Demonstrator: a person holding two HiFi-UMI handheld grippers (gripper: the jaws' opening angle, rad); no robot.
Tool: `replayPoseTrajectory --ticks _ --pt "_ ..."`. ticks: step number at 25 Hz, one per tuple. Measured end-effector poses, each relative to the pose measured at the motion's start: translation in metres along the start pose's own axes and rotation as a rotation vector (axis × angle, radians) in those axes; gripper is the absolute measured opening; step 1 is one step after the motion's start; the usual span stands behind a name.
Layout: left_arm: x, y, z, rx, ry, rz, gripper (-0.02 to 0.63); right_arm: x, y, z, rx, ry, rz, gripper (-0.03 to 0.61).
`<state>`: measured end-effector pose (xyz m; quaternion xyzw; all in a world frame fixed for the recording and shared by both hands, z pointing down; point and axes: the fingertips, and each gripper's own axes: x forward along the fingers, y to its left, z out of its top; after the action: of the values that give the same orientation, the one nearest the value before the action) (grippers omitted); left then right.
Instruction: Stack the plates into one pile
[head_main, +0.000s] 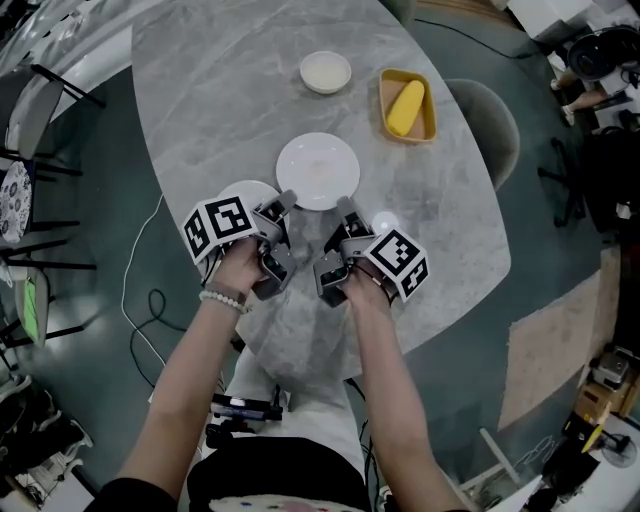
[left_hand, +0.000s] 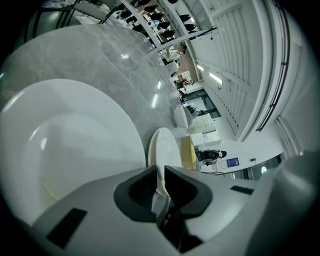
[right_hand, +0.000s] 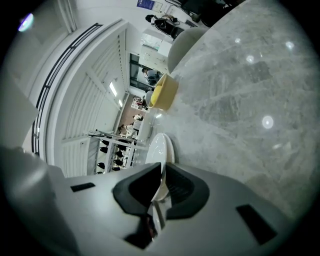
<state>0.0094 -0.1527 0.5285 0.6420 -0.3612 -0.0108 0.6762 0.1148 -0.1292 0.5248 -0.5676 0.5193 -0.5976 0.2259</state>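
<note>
Jaws of the left gripper (left_hand: 159, 172) are pinched shut on the near rim of the centre plate (left_hand: 166, 145). The right gripper (right_hand: 162, 172) has the same bite on the same plate, further round the rim.

Head view gives the layout. The plate sits mid-table (head_main: 200, 100), with the left gripper at its lower-left edge and the right at its lower-right. The bite itself is hard to read from up there. Only the gripper views show the rim between the pads.

A second plate (head_main: 250, 188) lies just left of the first, mostly covered by the left gripper in head view. Left gripper view shows most of it, beside the held one. Right gripper view doesn't catch it.

Bowl (head_main: 325, 72) and yellow tray (head_main: 407, 105) are at the far end, well apart from the plates. Can't tell whether the gripped plate is off the table.
</note>
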Motion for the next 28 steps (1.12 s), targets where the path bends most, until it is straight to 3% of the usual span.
replayPoseTrajectory --ticks 13,28 --pt "-0.002 -0.010 0.002 -0.023 -0.002 -0.059 0.187 -0.009 -0.001 0.011 -0.014 -0.053 -0.007 0.078" --pt "0.002 -0.022 0.001 0.068 0.037 -0.041 0.306 -0.027 -0.001 0.007 -0.006 -0.063 0.005 0.081"
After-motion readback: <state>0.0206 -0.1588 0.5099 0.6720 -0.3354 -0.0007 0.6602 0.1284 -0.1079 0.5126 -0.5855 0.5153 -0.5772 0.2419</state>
